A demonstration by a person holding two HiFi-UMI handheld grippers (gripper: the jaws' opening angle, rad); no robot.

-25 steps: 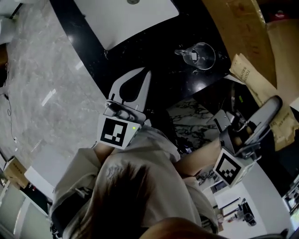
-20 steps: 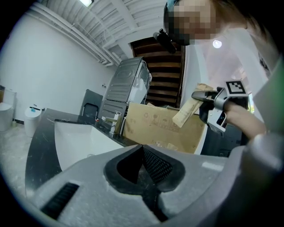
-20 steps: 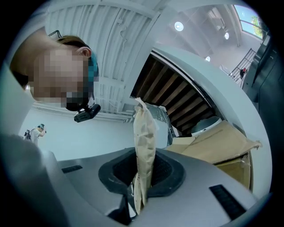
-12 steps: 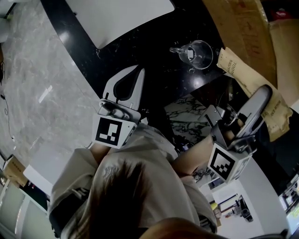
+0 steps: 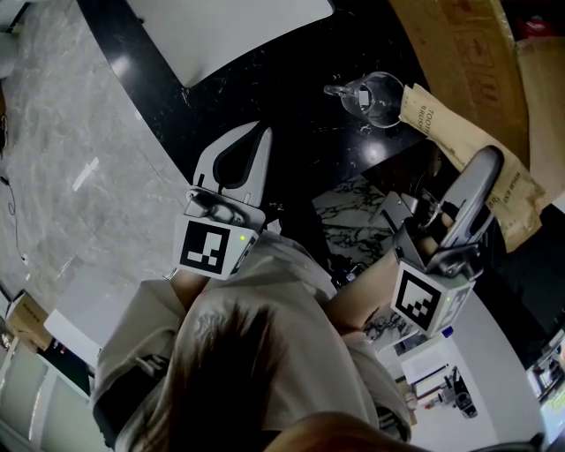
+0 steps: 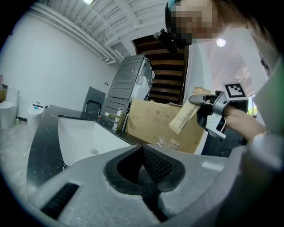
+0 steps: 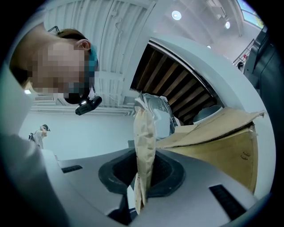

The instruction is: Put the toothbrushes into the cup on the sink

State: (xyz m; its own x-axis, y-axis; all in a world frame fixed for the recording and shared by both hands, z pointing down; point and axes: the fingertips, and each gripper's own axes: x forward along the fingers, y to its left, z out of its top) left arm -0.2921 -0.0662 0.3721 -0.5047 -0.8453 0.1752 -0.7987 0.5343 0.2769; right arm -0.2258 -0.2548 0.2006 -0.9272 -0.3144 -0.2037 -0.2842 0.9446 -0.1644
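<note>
A brown paper toothbrush packet point(image 5: 434, 126) is pinched in my right gripper point(image 5: 483, 169), which is shut on it to the right of the clear glass cup point(image 5: 378, 95). The packet's upper end lies just beside the cup's rim. In the right gripper view the packet point(image 7: 144, 142) stands upright between the pads. My left gripper point(image 5: 262, 134) is shut and holds nothing; it hovers over the black counter, left of and nearer than the cup. The left gripper view shows the cup point(image 6: 167, 143) past the closed jaws, with the packet point(image 6: 183, 117) held above it.
The white sink basin point(image 5: 231, 26) is sunk in the black counter point(image 5: 291, 97) at the far left. A large cardboard box point(image 5: 459, 44) stands behind the cup at the right. Pale marble floor point(image 5: 79, 159) lies to the left. The person's sleeve fills the lower middle.
My right gripper has carried the packet up and to the left, so its end is now close beside the cup. The left gripper has hardly moved.
</note>
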